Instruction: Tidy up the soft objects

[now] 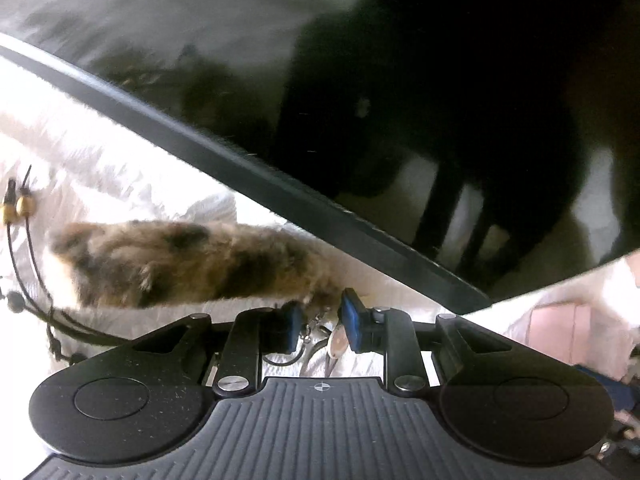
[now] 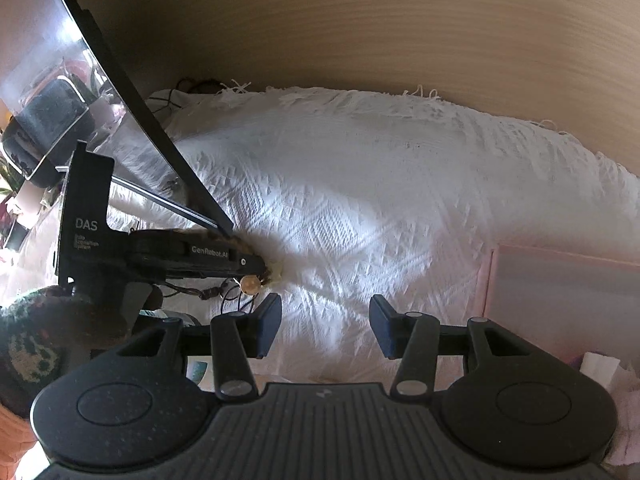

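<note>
A brown and black fur tail charm [image 1: 192, 264] lies stretched out to the left on the white textured bedspread [image 1: 100, 168]. My left gripper [image 1: 322, 314] has its blue pads shut on the charm's near end, where a metal clasp [image 1: 316, 326] and a round disc [image 1: 338, 344] hang. In the right wrist view the left gripper [image 2: 264, 270] points down at the bedspread [image 2: 380, 200], with a tuft of fur [image 2: 277, 275] at its tip. My right gripper [image 2: 324, 322] hovers over bare bedspread, open, with nothing between its pads.
A black-framed mirror [image 1: 280, 188] leans over the cloth just behind the charm, and its frame [image 2: 132, 92] shows at left. Black cords with gold beads [image 1: 16, 206] trail at the far left. A wooden panel [image 2: 360, 32] backs the bedspread. A pink box [image 2: 560, 300] sits right. A patterned sleeve [image 2: 32, 344] is lower left.
</note>
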Demonstrator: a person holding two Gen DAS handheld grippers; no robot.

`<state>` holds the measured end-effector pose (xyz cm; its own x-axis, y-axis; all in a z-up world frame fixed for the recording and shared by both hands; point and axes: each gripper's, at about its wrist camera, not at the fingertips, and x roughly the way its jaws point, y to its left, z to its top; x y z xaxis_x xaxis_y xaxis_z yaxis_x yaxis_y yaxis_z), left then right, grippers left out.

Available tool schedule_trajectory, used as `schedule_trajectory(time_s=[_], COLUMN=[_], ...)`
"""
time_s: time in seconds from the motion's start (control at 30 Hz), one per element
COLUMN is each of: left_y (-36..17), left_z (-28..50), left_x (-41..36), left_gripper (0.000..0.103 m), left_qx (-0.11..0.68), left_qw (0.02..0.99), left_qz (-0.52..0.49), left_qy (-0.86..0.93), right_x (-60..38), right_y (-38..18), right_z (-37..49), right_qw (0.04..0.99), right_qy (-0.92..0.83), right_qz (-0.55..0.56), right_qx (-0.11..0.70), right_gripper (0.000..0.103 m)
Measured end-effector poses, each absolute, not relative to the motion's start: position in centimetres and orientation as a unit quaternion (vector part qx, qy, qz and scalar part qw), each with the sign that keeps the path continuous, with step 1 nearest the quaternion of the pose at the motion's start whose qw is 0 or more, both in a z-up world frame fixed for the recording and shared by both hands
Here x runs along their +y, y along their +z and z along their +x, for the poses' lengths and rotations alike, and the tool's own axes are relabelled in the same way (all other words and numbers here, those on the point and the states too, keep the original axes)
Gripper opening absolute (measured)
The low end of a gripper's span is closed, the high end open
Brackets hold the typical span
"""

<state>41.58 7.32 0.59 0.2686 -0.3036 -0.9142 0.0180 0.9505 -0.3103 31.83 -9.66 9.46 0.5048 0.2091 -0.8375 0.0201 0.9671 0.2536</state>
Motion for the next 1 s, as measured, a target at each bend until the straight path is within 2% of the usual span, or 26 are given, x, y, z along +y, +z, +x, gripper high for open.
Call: schedule_trajectory(time_s=[0.1,0.3,0.43,0.77,0.9,1.0], left_y=[0.6,0.0,1.5,7.7,8.0,8.5], left_z=[41.6,41.8,40.9,36.5,35.0,34.5], left_x=[8.4,11.5,12.4,17.7,21.3,22.5], left_gripper=[0.023,0.013,0.009,0.008,0.008,0.008], left_qx=[0.599,0.611,0.594,0.491,0.454,0.428], left_qw=[0.782,0.758,0.769,0.824,0.835,0.856], left_qz=[-0.131,-0.195,-0.178,-0.195,-0.234,-0.217], left_qy=[-0.112,-0.121,-0.155,-0.203,-0.206,-0.196], right_x=[-9.4,-8.7,-7.8,-3.8,-1.6,0.0], right_y=[9.4,10.1,10.8,10.9,9.3,7.9], right_z=[32.0,31.7,32.2,34.8,36.2,37.3], right_qw=[0.861,0.863,0.859,0.830,0.815,0.806], right_qy=[0.055,0.059,0.067,0.065,0.044,0.015], right_qz=[0.111,0.095,0.079,0.097,0.112,0.123], right_qx=[0.494,0.493,0.501,0.546,0.567,0.578], right_gripper=[0.048,0.048,0.048,0.048,0.048,0.048])
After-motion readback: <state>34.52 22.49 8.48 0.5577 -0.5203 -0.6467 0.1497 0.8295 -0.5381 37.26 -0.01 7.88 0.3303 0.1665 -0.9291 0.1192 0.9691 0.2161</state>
